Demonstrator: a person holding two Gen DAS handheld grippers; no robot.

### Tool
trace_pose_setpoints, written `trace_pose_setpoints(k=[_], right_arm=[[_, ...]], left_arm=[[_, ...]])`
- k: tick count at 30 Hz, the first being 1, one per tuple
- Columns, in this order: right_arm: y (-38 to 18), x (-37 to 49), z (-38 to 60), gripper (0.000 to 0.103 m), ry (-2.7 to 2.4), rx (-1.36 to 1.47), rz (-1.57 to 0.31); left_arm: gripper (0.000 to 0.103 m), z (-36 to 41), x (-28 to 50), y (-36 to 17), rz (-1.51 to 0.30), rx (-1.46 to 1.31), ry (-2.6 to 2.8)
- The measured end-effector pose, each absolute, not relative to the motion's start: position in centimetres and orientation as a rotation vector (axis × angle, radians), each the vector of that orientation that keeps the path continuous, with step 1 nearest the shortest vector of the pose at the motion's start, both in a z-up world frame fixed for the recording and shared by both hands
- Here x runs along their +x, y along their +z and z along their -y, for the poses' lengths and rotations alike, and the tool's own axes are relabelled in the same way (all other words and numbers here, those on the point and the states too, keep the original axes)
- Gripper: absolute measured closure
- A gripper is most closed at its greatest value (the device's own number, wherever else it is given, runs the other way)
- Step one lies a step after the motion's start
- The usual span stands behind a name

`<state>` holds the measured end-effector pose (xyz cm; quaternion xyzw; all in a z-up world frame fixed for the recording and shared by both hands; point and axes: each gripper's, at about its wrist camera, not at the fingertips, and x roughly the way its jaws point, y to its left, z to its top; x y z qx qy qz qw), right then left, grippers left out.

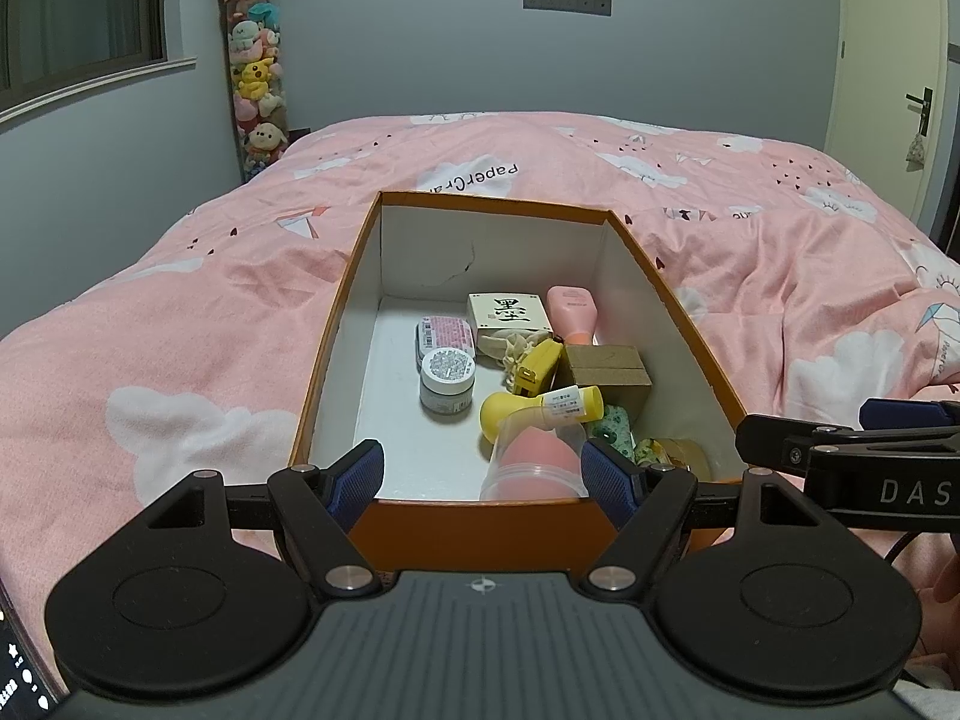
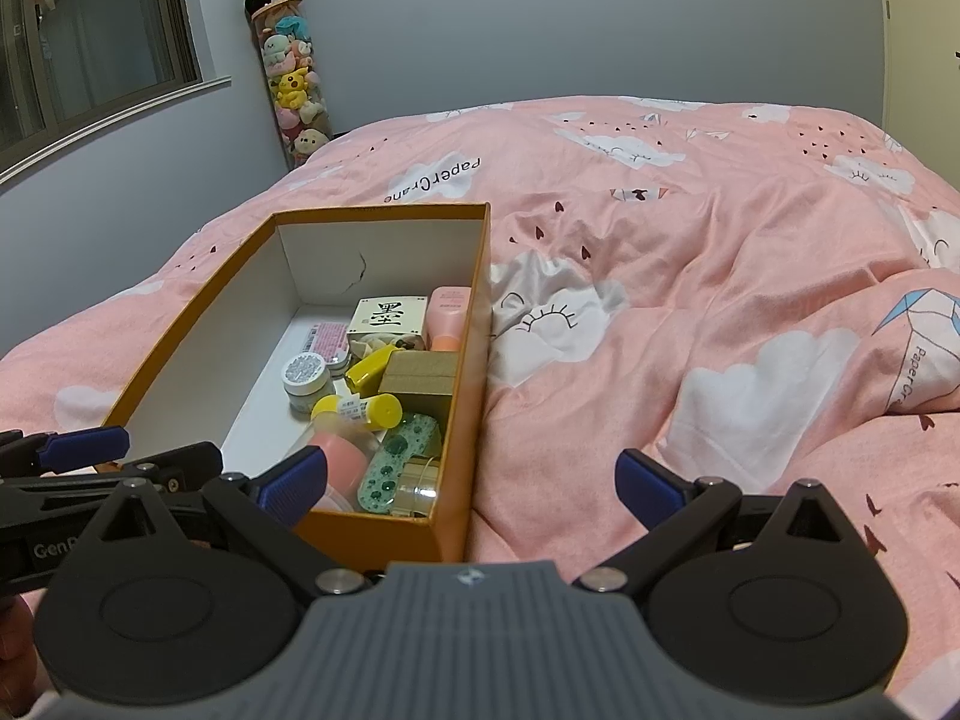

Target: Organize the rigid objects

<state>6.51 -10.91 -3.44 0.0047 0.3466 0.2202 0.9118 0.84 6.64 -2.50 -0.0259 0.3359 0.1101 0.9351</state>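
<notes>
An orange cardboard box (image 1: 336, 324) with a white inside sits on the pink bed. It holds several small items: a white jar (image 1: 447, 381), a yellow bottle (image 1: 540, 411), a brown carton (image 1: 606, 375), a cream box with black characters (image 1: 509, 315), a pink bottle (image 1: 573, 312) and a clear cup over a pink item (image 1: 534, 462). My left gripper (image 1: 483, 477) is open and empty at the box's near end. My right gripper (image 2: 474, 480) is open and empty over the bedcover, just right of the box (image 2: 474, 324). The right gripper's side also shows in the left wrist view (image 1: 840, 450).
The pink quilt (image 2: 690, 300) with cloud prints covers the bed around the box. A tall clear tube of plush toys (image 1: 258, 72) stands in the far corner by a window. A door (image 1: 888, 60) is at the far right.
</notes>
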Motion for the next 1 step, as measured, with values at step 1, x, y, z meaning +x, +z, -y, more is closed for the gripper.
trace_pose_setpoints(k=[1], right_arm=[[-3.43, 6.66, 11.02, 0.003, 0.453, 0.01, -0.715]], left_arm=[[0.015, -6.64, 0.84, -2.51, -0.687, -0.053, 0.225]])
